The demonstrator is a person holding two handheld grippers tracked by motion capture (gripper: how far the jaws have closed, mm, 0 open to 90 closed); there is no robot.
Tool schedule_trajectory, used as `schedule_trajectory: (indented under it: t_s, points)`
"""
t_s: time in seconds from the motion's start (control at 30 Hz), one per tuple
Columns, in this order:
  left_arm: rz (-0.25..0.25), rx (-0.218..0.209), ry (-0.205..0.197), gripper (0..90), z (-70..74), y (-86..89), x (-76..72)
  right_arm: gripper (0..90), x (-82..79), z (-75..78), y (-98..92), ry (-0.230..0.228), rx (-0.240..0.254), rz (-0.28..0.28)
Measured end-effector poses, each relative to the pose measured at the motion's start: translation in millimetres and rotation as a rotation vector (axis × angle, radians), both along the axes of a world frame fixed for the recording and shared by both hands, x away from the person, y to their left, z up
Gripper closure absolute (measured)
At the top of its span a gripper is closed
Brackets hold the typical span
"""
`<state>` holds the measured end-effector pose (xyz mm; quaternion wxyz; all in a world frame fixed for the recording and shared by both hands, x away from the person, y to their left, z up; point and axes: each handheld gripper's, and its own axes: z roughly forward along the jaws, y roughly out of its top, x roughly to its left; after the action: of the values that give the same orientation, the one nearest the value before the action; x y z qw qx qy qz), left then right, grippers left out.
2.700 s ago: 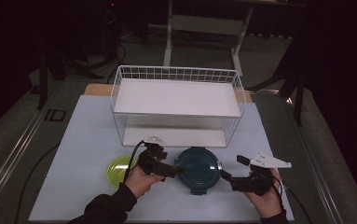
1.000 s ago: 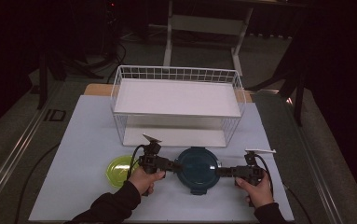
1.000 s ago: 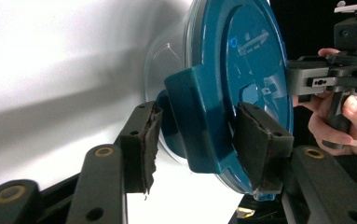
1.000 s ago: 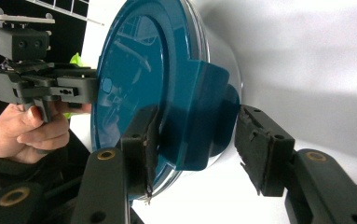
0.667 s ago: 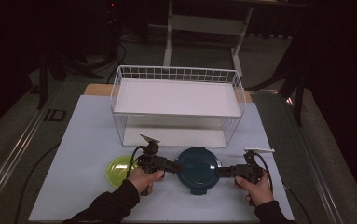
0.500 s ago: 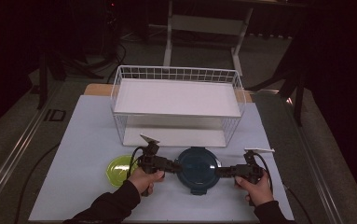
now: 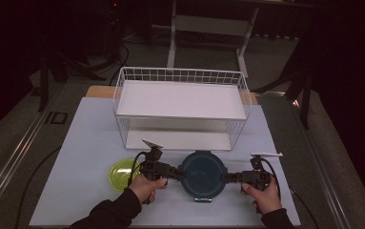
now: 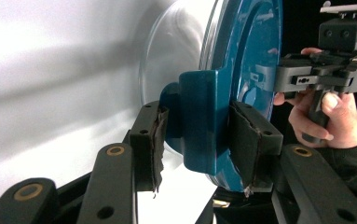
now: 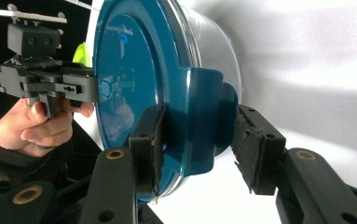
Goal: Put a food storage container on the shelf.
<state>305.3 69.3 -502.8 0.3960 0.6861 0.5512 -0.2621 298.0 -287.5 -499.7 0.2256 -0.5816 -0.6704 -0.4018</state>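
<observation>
Now, from the high view, the container [image 7: 202, 175] sits near you on the white mat [image 7: 85, 143], just in front of the wire rack [image 7: 180, 102], with the yellow bowl [image 7: 119, 172] to its left. Your left gripper [image 7: 179, 173] meets its left edge and your right gripper [image 7: 224, 177] its right edge; both hands have barely shifted over the last second, so the approach is done and only the clamping remains. In the left gripper view, the jaws have just been closing and straddle the blue latch tab [image 8: 204, 126] on the lid [image 8: 255, 56]: one pad looks pressed to the tab, the other sits against its far face, though I cannot tell how firm the hold is. In the right gripper view, the jaws have likewise been closing around the opposite tab [image 9: 199, 119]; one pad touches it, while the other stands clear of it, so that side is not yet clamped. Squeezing both tabs looks like your next step.
</observation>
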Motion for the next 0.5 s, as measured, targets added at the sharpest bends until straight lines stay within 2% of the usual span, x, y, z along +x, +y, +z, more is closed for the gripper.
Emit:
schedule_trajectory:
  t_s: [0.13,0.3,0.5]
  points:
    - [-0.005,0.016,-0.014,56.0,4.0,-1.4,-2.0,54.8,-2.2,0.6,-0.6,-0.008,-0.006,0.0]
    - [-0.007,0.015,-0.025,56.3,9.4,0.3,-3.7,54.9,-4.1,2.7,0.7,-0.017,-0.001,0.008]
    - [-0.021,0.006,-0.062,56.4,22.5,1.8,-3.8,54.9,-4.3,17.0,1.4,-0.054,-0.006,0.01]
